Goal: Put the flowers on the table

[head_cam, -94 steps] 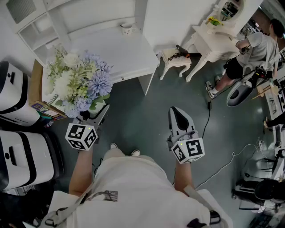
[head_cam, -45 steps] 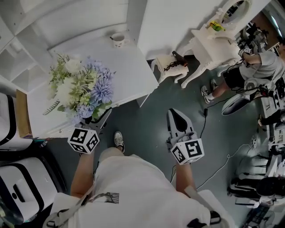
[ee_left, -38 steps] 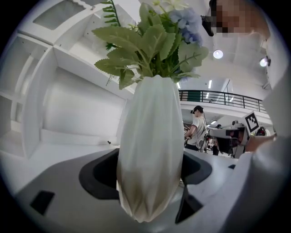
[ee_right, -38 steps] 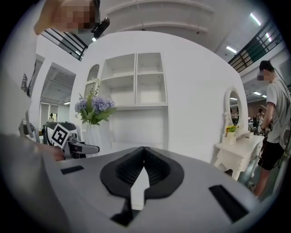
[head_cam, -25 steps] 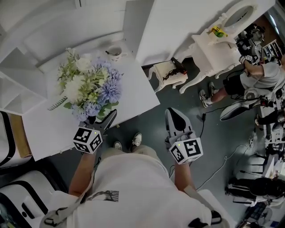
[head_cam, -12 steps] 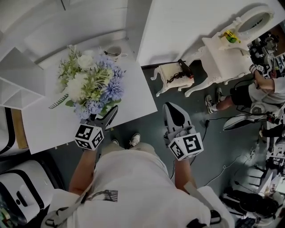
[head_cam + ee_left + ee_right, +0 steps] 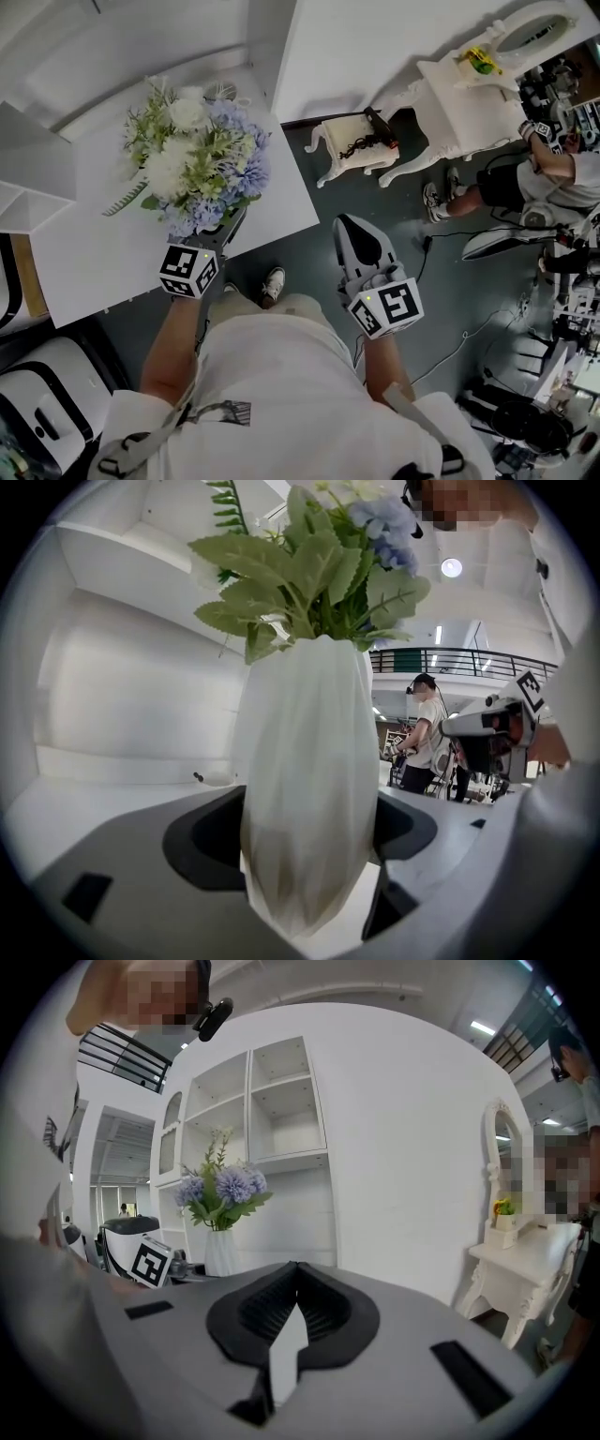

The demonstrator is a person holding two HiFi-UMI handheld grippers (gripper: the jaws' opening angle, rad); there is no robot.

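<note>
Nearest the person, the right gripper hangs over the floor off the table's near right corner, its jaws pressed together on nothing; the left gripper is level with it, just over the table's near edge, its jaws spread wide and pinching the white vase round its lower body. The vase stands upright between the pads, long axis vertical, base pointing down at the tabletop; whether the base touches the surface I cannot tell. Above it the flowers spread over the right half of the table. So the left gripper alone is in play, and I judge that the move is straight down, perhaps slightly inward from the edge. Farther off, a small stool stands well apart.
</note>
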